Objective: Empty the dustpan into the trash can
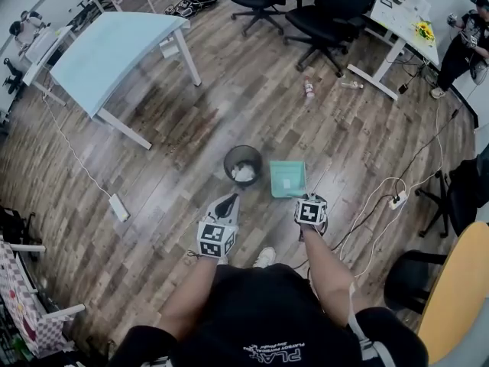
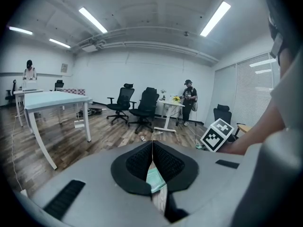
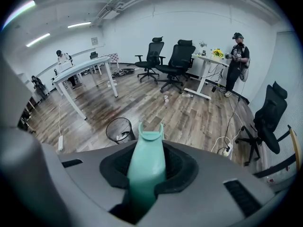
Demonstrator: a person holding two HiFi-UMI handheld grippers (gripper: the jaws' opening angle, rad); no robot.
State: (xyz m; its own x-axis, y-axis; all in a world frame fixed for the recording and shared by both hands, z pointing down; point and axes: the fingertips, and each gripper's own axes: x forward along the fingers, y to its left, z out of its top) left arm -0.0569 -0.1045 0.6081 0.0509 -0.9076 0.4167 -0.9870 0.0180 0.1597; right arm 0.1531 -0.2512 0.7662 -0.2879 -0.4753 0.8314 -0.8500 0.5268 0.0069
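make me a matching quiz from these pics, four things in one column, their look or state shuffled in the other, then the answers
Things:
1. dustpan
2. trash can
3. left gripper
4. table

States:
a. jaws together, nothing held
b. black mesh, white paper inside
c. pale blue top, white legs
d. teal, handle clamped in the right gripper

Pairs: 1-d, 2-b, 3-a, 4-c
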